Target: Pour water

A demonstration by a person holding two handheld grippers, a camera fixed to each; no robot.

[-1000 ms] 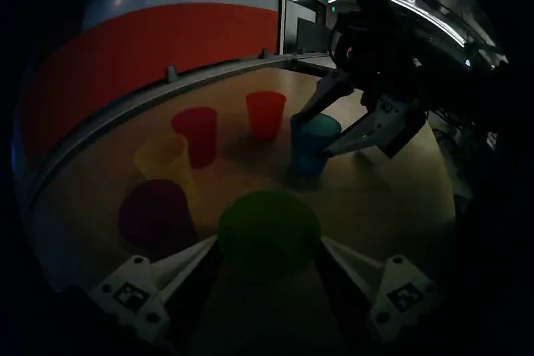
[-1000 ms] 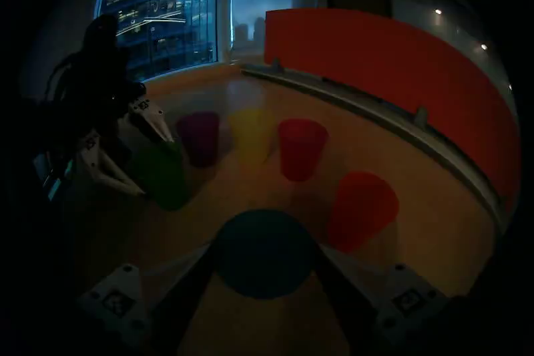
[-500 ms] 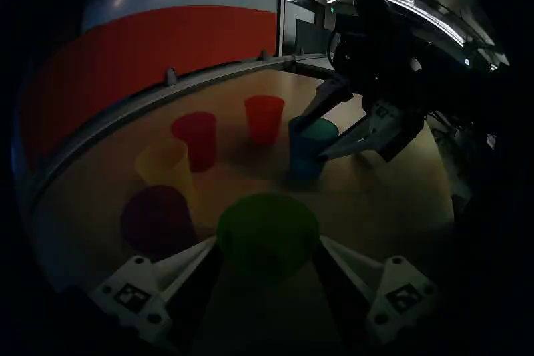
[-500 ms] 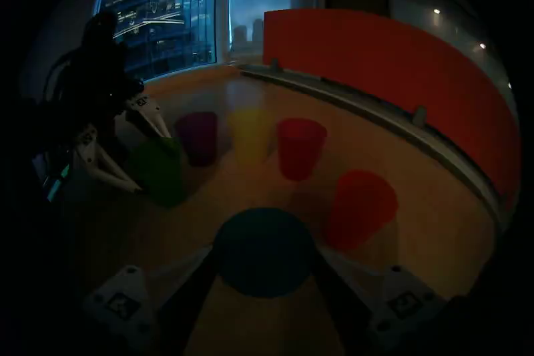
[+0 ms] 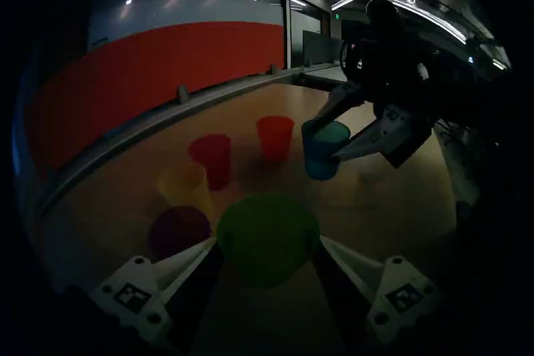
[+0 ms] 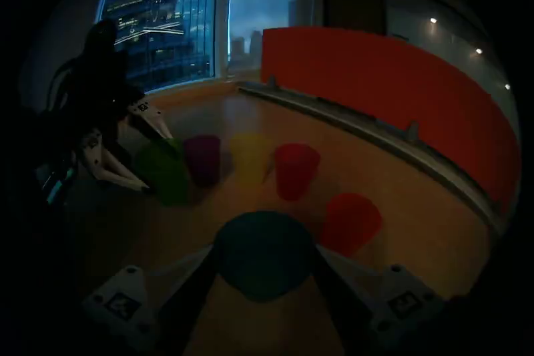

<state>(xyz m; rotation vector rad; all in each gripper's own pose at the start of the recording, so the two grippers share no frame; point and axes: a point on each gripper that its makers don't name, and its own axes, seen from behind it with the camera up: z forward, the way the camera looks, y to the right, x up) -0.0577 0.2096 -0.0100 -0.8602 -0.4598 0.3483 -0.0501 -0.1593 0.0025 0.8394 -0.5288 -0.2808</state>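
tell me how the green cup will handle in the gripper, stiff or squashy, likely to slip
The green cup looks like thin, translucent plastic, so it is probably light and may flex under a hard squeeze. Its smooth, tapered walls could slip in the left gripper. Open-topped, it would likely spill anything inside if tipped far.

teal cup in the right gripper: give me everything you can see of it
The teal cup is a plain tapered tumbler, plastic by its look, rim wider than base, no handle. It is roughly upright, clamped between the right gripper's fingers, one on each side wall. An orange-red cup stands close beside it, apart. Contents: too dark to tell.
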